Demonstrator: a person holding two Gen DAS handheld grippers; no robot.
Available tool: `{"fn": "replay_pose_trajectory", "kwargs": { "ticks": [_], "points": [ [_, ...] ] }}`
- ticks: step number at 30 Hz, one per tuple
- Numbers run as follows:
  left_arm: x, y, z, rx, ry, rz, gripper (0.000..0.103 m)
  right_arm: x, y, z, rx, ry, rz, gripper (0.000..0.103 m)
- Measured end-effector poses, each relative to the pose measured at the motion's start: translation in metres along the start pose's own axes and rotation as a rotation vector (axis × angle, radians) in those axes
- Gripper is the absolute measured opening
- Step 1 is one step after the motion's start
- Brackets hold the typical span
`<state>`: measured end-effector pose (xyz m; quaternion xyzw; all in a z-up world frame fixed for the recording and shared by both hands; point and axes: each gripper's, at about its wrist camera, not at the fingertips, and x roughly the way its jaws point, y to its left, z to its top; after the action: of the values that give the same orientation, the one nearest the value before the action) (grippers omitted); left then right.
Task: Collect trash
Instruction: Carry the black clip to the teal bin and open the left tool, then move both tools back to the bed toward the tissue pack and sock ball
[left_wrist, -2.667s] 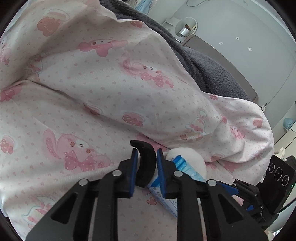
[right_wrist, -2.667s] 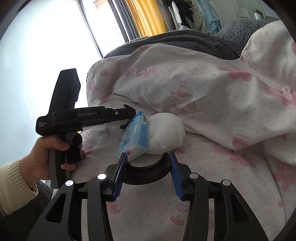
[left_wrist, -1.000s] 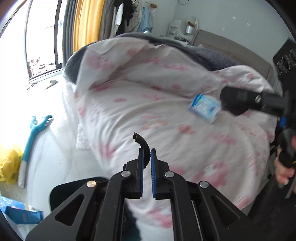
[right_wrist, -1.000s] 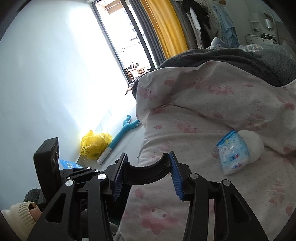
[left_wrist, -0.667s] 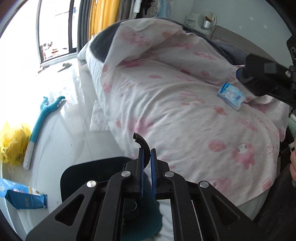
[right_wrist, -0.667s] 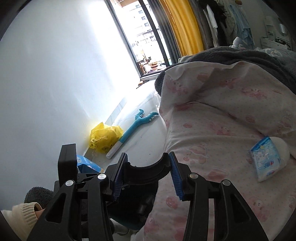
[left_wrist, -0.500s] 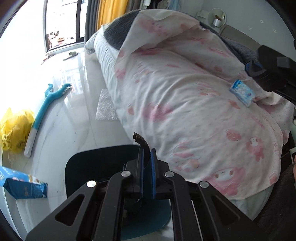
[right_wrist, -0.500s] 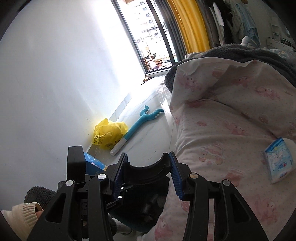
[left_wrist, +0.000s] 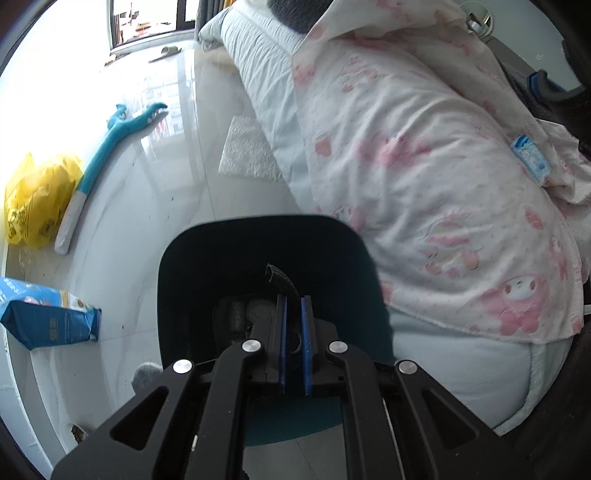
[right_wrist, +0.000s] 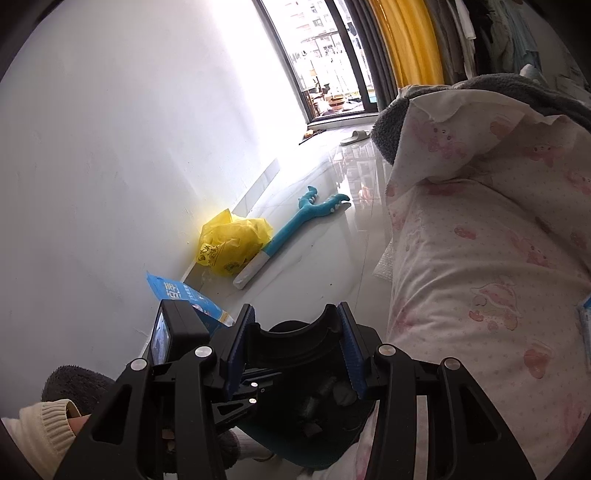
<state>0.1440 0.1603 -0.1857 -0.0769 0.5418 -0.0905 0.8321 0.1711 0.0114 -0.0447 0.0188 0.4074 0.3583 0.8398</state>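
Note:
My left gripper (left_wrist: 291, 299) hangs over the open mouth of a dark teal trash bin (left_wrist: 192, 258) on the floor beside the bed; its jaws are shut with only a narrow gap and nothing shows between them. Crumpled grey trash (left_wrist: 258, 308) lies in the bin bottom. A blue-and-white tissue packet (left_wrist: 530, 162) lies on the pink-print quilt (left_wrist: 424, 147). My right gripper (right_wrist: 295, 339) is open and empty above the same bin (right_wrist: 314, 446), over the left gripper's body (right_wrist: 177, 332).
On the white floor by the wall lie a yellow plastic bag (left_wrist: 37, 199), a teal dinosaur-shaped stick (left_wrist: 107, 155) and a blue packet (left_wrist: 44, 317). A white mat (left_wrist: 247, 151) lies by the bed. A slipper (right_wrist: 354, 136) sits near the window.
Both grippers have swung away from the tissue packet on the quilt and down over the bin. The bin now fills the lower middle of the left view.

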Motion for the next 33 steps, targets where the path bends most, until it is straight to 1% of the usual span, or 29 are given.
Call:
{"fn": "replay_pose_trajectory", "kwargs": {
  "ticks": [7,9,10,11,13,14,15,17,21,22,24,26,29,33],
  "points": [
    [0.010,0.020,-0.015,-0.053,0.090,-0.015,0.009,0.020,0.011,0.003,0.007,0.035,0.006,0.046],
    [0.010,0.024,-0.019,-0.057,0.108,-0.014,0.011,0.025,0.015,0.004,0.009,0.044,0.006,0.046],
    [0.010,0.025,-0.020,-0.056,0.112,-0.014,0.018,0.027,0.016,0.004,0.009,0.048,0.006,0.046],
    [0.009,0.026,-0.022,-0.056,0.114,-0.011,0.027,0.029,0.017,0.003,0.010,0.053,0.004,0.046],
    [0.005,0.028,-0.022,-0.057,0.115,-0.010,0.034,0.033,0.018,0.003,0.016,0.065,0.001,0.046],
    [0.002,0.029,-0.023,-0.058,0.112,-0.010,0.035,0.035,0.019,0.002,0.020,0.068,0.001,0.046],
    [0.000,0.031,-0.023,-0.059,0.106,-0.009,0.037,0.039,0.019,0.003,0.024,0.072,0.001,0.046],
    [-0.008,0.034,-0.023,-0.062,0.081,-0.010,0.047,0.043,0.019,0.003,0.030,0.078,-0.001,0.046],
    [-0.026,0.041,-0.023,-0.064,0.017,-0.005,0.058,0.053,0.018,0.001,0.037,0.103,-0.007,0.046],
    [-0.030,0.042,-0.023,-0.063,0.003,0.000,0.063,0.057,0.018,0.000,0.038,0.113,-0.011,0.046],
    [-0.038,0.044,-0.023,-0.063,-0.029,0.010,0.069,0.065,0.018,-0.001,0.040,0.133,-0.017,0.046],
    [-0.045,0.047,-0.023,-0.063,-0.057,0.016,0.077,0.073,0.020,-0.004,0.040,0.152,-0.023,0.046],
    [-0.057,0.053,-0.022,-0.070,-0.100,0.025,0.079,0.086,0.020,-0.008,0.042,0.179,-0.030,0.046],
    [-0.075,0.057,-0.021,-0.063,-0.170,0.065,0.083,0.103,0.021,-0.015,0.061,0.217,-0.034,0.046]
  ]
}}
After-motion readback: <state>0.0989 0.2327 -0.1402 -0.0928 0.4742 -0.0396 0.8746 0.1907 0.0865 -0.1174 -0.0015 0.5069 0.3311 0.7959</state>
